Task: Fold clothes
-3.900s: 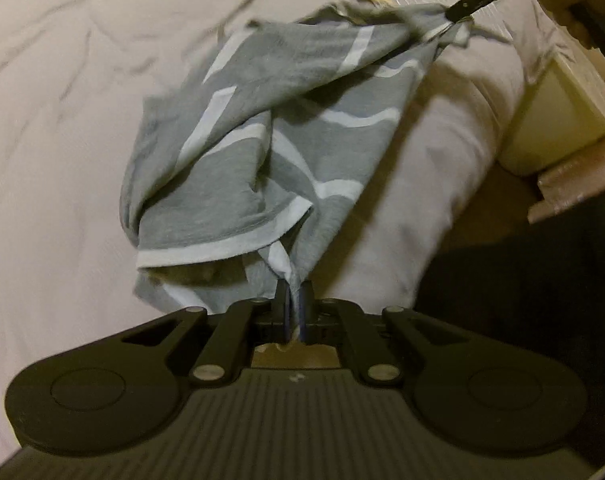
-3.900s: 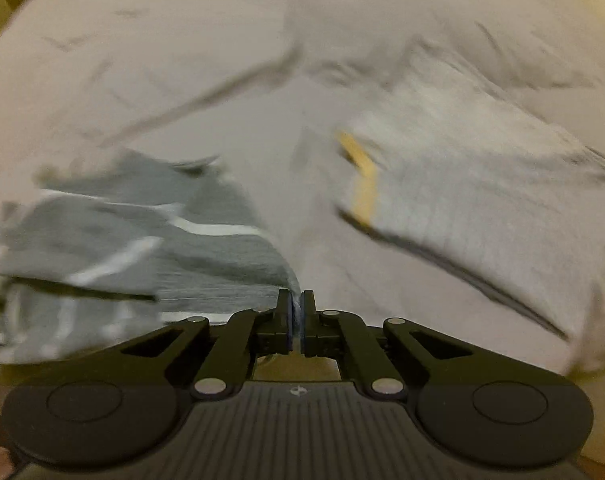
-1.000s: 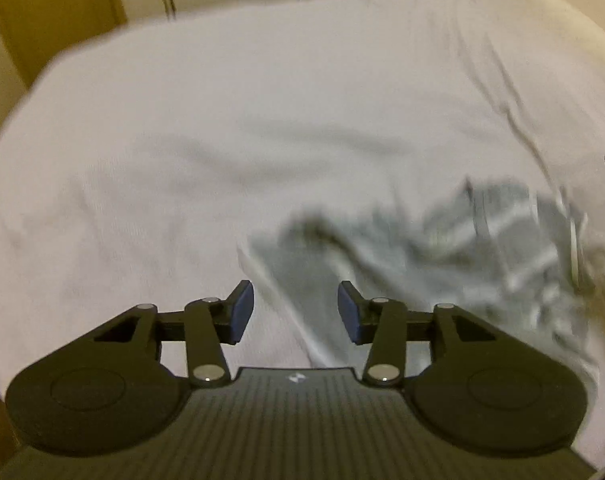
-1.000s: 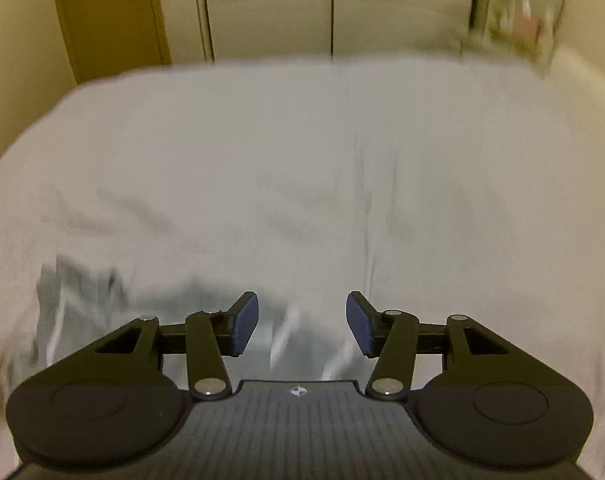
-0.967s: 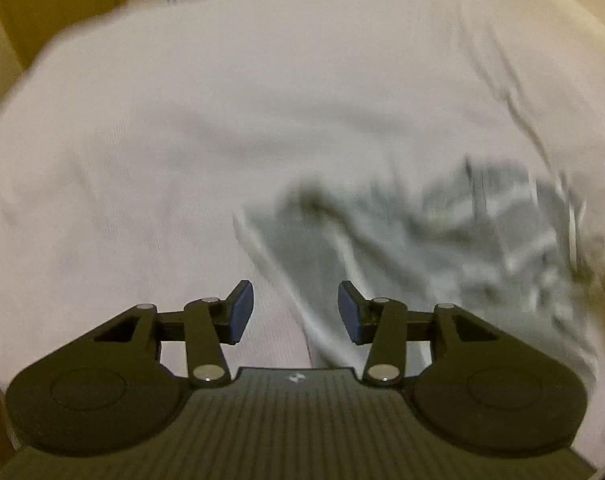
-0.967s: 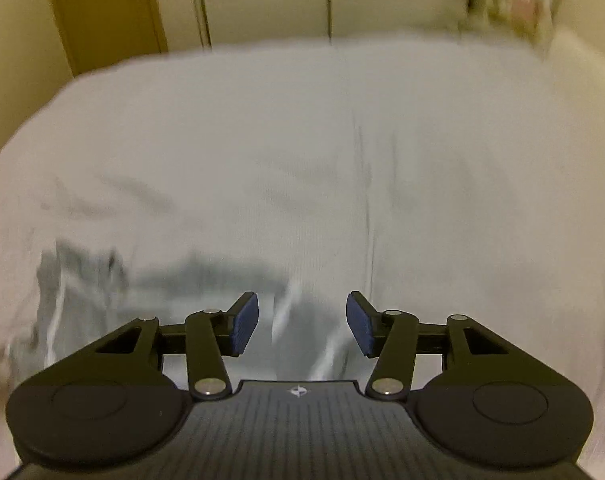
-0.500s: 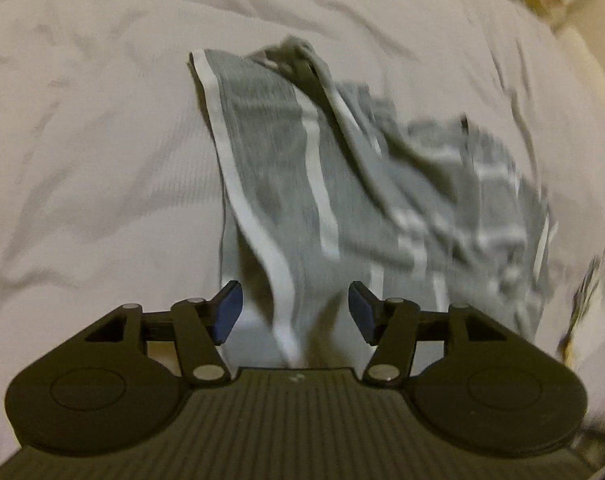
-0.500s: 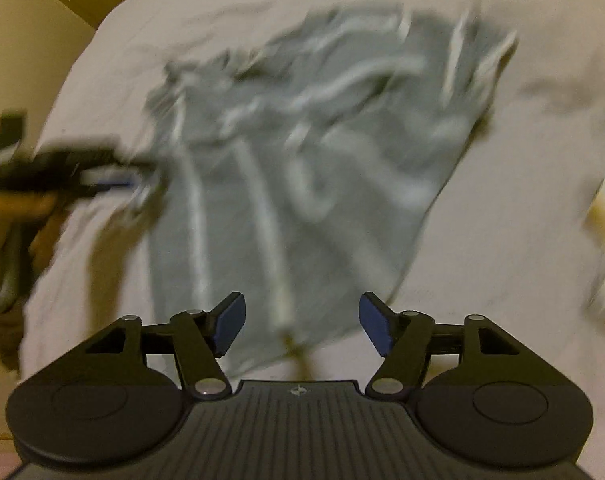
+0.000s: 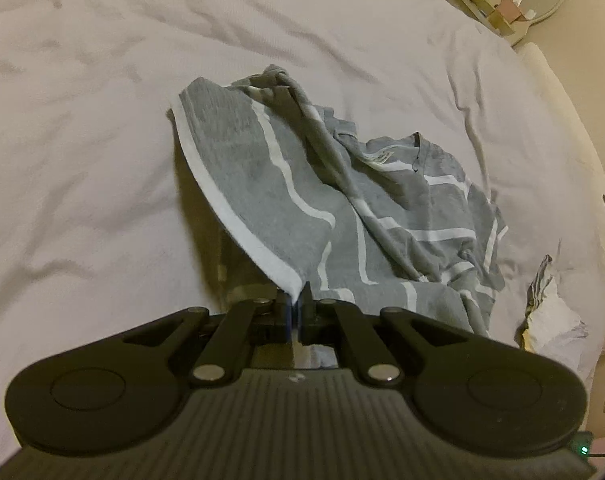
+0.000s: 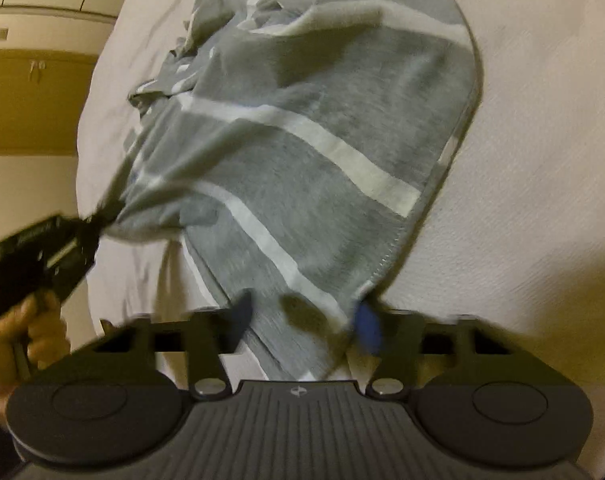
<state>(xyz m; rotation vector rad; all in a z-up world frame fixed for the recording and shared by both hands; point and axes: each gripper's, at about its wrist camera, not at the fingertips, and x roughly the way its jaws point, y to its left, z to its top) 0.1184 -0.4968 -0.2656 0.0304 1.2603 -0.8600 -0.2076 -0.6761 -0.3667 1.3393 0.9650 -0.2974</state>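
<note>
Now — left gripper [image 9: 296, 312] jaws clamp striped shirt [image 9: 342, 200] hem | right gripper [image 10: 304, 320] jaws apart — shirt lengthwise away

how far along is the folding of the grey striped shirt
Early. Nothing looks folded: the grey striped shirt lies crumpled on the bed. In hand: the left gripper is shut on a white-banded corner, and the right gripper is open around another edge. Spreading flat and all folds remain.

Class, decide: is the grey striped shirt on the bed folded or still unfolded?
Unfolded. The grey striped shirt lies rumpled on the bed, one hem corner pinched by the left gripper.
</note>
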